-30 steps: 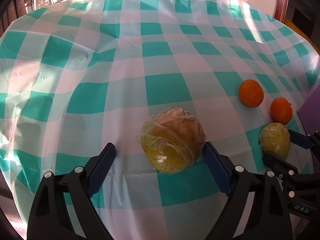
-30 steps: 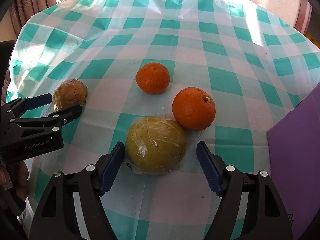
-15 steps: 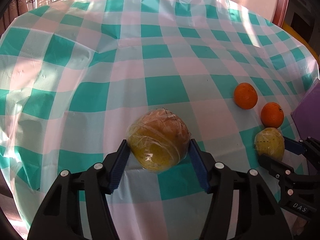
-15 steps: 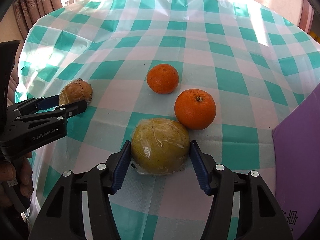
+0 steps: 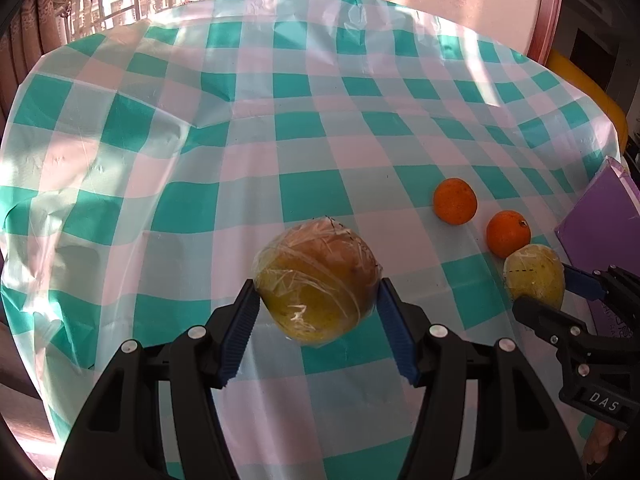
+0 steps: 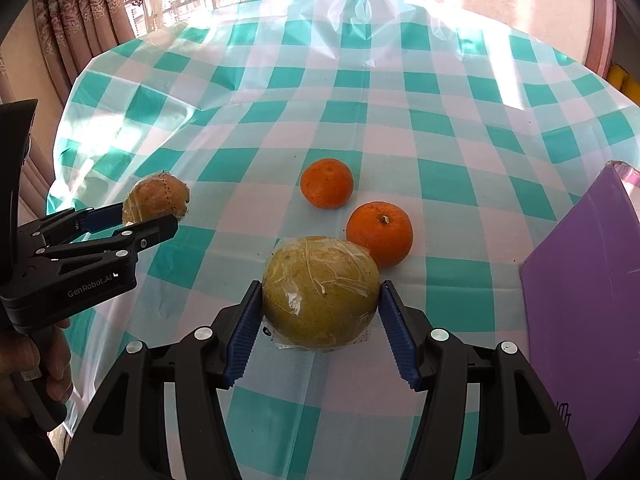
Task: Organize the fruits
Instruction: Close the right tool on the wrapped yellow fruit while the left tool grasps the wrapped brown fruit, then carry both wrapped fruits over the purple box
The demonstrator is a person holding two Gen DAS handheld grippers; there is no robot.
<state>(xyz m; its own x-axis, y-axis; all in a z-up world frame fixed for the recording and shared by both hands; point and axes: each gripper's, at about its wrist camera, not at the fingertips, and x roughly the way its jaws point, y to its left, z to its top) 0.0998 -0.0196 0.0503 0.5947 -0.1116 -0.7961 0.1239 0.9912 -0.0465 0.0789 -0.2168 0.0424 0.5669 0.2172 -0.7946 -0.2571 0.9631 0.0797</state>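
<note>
Left gripper (image 5: 316,304): we clamp a brownish wrapped pear (image 5: 316,280), seemingly lifted. Right gripper (image 6: 320,304): we clamp a greener wrapped pear (image 6: 320,292); two oranges (image 6: 379,233) just ahead, purple box (image 6: 588,300) rightward.

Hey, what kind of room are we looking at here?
Probably a home dining or living room: a table under a teal checked plastic tablecloth, lace curtains at a sunlit window, and loose oranges beside wrapped fruit.
</note>
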